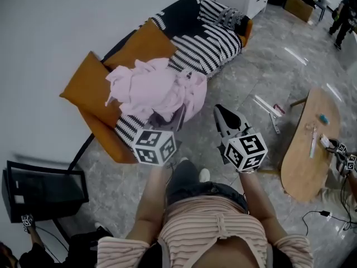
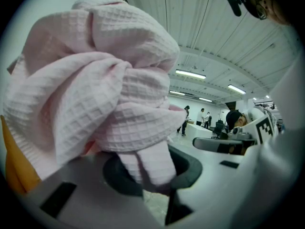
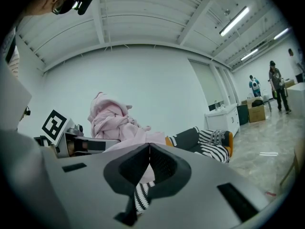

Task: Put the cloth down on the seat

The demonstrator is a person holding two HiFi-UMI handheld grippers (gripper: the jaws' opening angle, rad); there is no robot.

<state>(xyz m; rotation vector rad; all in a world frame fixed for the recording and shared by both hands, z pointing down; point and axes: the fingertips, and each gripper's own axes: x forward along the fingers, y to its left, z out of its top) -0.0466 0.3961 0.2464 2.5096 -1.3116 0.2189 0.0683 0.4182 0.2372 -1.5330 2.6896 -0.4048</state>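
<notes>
1. Two jaws of the left gripper (image 2: 151, 173) stand partway in, pinching a narrow fold of the pink waffle-weave cloth (image 2: 95, 94); the rest of the cloth bunches up in a big knot just beyond the tips
2. Right gripper (image 3: 148, 168): its jaws are pressed together with nothing between them. It hangs just off the front edge of the sofa (image 1: 212, 43), beside the left gripper and apart from the cloth
3. From the head view, the cloth is heaped over the near end of the sofa, against the orange cushion (image 1: 89, 85) and across the striped cover (image 1: 215, 54), with one lobe hanging past the sofa's front edge. Whether its weight already rests on the sofa or hangs from the grip cannot be told
4. Judged step: the put-down itself. The cloth is over the sofa, but the release has not been made
5. The next move calls for lowering the left gripper toward the sofa until the bunch settles, then spreading the jaws and drawing straight back from the sofa's front edge so the fold is not dragged off
6. The overhanging lobe may pull the heap toward the sofa's front, so setting it further in toward the sofa's back would be safer
</notes>
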